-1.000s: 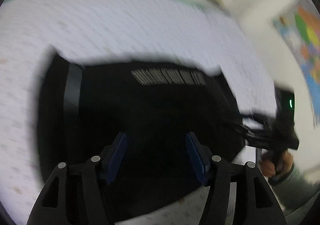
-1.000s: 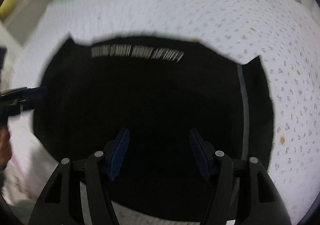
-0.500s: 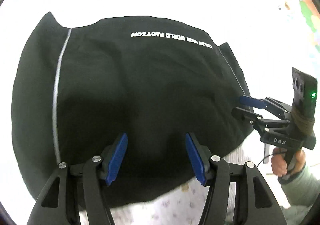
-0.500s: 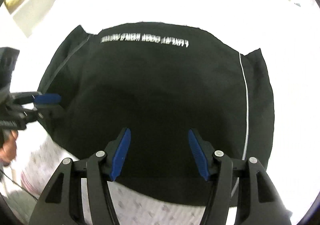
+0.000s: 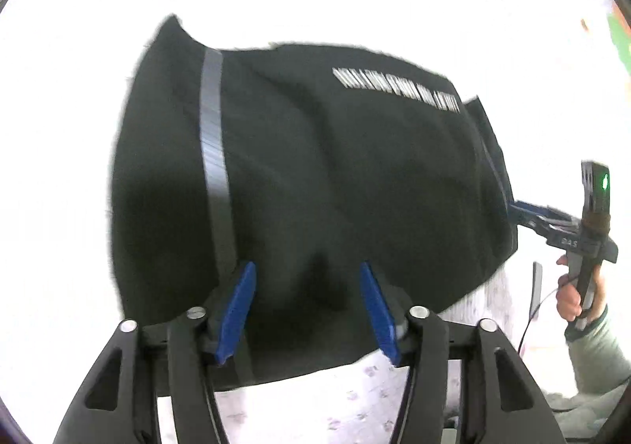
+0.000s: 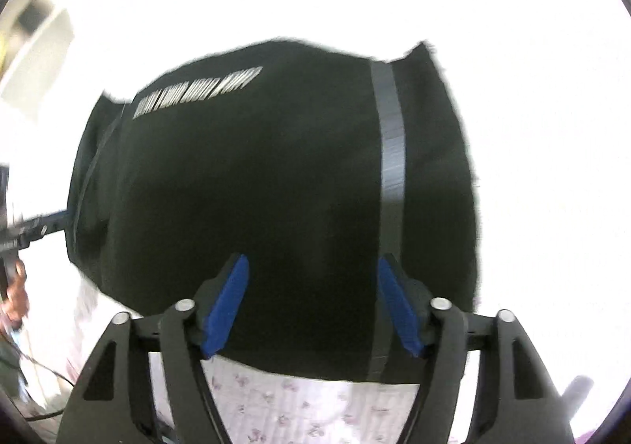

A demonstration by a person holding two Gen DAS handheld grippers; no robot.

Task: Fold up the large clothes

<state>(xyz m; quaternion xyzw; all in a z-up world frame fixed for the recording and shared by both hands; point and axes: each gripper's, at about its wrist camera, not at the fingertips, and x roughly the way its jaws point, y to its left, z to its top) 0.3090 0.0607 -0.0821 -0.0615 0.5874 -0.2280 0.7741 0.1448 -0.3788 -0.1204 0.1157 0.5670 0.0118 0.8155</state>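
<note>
A black garment [image 5: 315, 183] with a grey stripe and a line of white lettering lies spread on a white flowered sheet [image 5: 355, 404]. It also fills the right wrist view [image 6: 276, 187]. My left gripper [image 5: 307, 306] is open, its blue pads low over the garment's near left edge, by the stripe. My right gripper [image 6: 311, 298] is open over the near right edge, beside the other stripe. Each gripper shows at the side of the other's view: the right gripper [image 5: 552, 223] by the garment's right edge, the left gripper [image 6: 31, 231] by its left edge.
The sheet beyond the garment is washed out to bright white in both views. A hand and grey-green sleeve [image 5: 591, 325] hold the right gripper's handle. A thin dark cable [image 6: 35, 365] trails at the lower left of the right wrist view.
Both grippers have come down closer to the garment's near edge and moved apart toward its two striped sides. Both stay open.
</note>
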